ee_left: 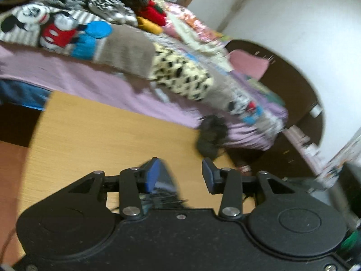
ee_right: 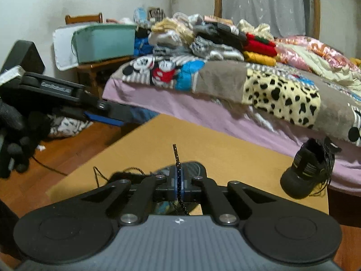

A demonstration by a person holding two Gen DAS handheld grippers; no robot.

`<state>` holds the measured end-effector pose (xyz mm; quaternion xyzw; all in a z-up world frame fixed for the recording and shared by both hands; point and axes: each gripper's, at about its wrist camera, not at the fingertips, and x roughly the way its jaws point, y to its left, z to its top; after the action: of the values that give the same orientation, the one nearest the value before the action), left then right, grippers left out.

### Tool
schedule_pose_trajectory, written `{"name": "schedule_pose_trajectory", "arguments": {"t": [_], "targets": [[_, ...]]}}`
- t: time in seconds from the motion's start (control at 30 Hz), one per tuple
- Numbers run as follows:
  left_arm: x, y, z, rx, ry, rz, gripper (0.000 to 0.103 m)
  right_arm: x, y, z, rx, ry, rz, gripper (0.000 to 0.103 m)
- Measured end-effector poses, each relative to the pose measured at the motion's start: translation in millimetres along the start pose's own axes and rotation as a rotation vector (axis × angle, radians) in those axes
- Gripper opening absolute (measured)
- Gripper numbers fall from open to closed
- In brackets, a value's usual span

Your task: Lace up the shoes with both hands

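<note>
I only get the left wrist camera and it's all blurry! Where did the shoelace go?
Observer: The black speckled shoelace is pinched in the shut jaws of the right gripper, with its tip sticking up.
Operator: Who's holding my gripper?
Observer: A black-gloved hand holds the left gripper out over the floor beside the table.
Operator: What's that dark blob by the bed?
Observer: It's a black sneaker with loose laces. It sits at the corner of the tan wooden table, next to the bed.
</note>
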<state>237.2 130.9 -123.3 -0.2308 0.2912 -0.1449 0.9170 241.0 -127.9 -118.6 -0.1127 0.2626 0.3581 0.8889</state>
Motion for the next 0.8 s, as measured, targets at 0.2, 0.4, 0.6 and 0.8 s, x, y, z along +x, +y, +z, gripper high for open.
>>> {"name": "schedule_pose_trajectory", "arguments": {"t": [0.2,0.4,0.6,0.8], "targets": [[12,9,-9,0.109,0.096,0.124,0.042,22,-9,-3,-0.003,0.029,-0.019,0.005],[29,-2,-27,0.236,0.2,0.116,0.043,42,-21,-7,0.022,0.054,-0.027,0.005],[40,-14,-39,0.344,0.247,0.119,0.043,54,-23,-10,0.031,0.069,-0.013,0.005],[38,-43,-47,0.507,0.26,0.01,0.043,63,-30,-7,0.046,0.066,-0.009,0.005]]}}
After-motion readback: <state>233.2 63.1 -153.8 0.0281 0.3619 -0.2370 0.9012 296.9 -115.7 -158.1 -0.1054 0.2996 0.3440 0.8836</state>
